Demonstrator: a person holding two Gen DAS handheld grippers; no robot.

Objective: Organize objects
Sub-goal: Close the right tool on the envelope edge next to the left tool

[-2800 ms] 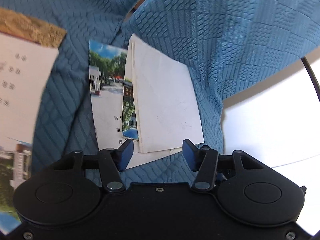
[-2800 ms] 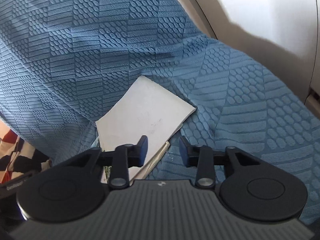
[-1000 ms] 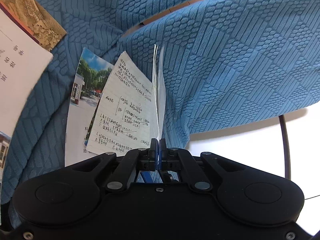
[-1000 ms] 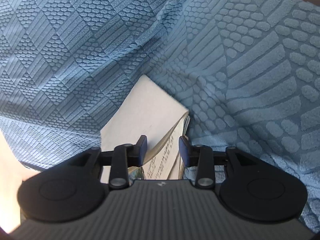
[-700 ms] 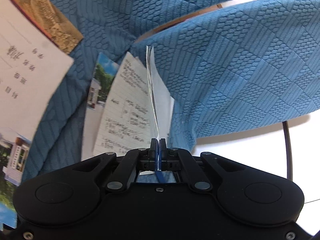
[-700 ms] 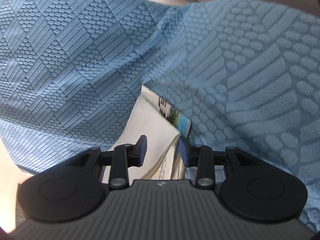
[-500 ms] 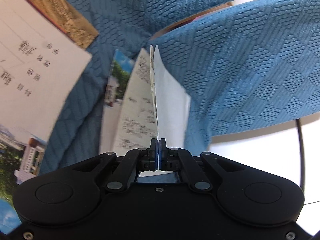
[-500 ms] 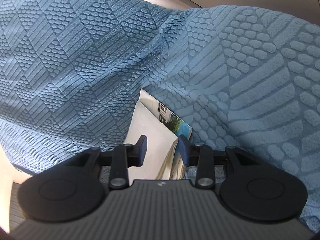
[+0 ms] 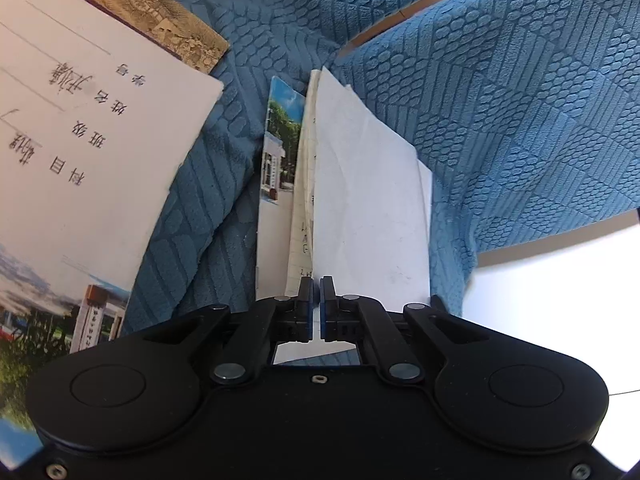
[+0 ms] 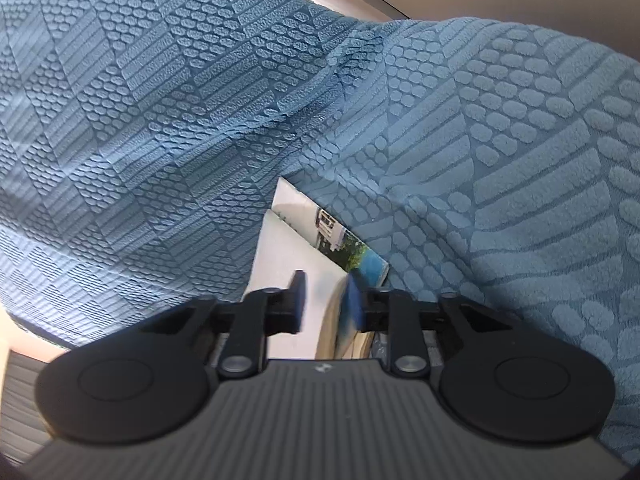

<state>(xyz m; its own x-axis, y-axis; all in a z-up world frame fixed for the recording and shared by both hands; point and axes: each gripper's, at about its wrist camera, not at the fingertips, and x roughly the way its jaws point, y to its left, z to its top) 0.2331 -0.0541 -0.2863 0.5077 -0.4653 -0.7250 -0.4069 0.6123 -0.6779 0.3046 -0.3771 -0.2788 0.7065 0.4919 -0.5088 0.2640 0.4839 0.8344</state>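
A thin notebook lies on the blue textured cloth (image 9: 520,100). Its photo cover (image 9: 276,152) shows at the left, under a raised white leaf (image 9: 368,200). My left gripper (image 9: 316,292) is shut on the near edge of that white leaf and holds it tilted up over the written pages. From the other side, the right wrist view has the same notebook (image 10: 280,264) wedged in a fold of the cloth. My right gripper (image 10: 326,300) straddles the notebook's near edge. Its jaws are closing and blurred, and a gap still shows beside the left finger (image 10: 296,300).
A larger notebook (image 9: 80,140) with handwritten labels and a photo cover lies at the left, over a brown patterned booklet (image 9: 168,28). A white surface (image 9: 560,288) lies past the cloth's right edge. The cloth rises in a fold (image 10: 500,160) right of the notebook.
The left gripper has sunk and swung the held leaf from upright down over the written pages, which now barely show. The right gripper's jaws have narrowed around the notebook's edge.
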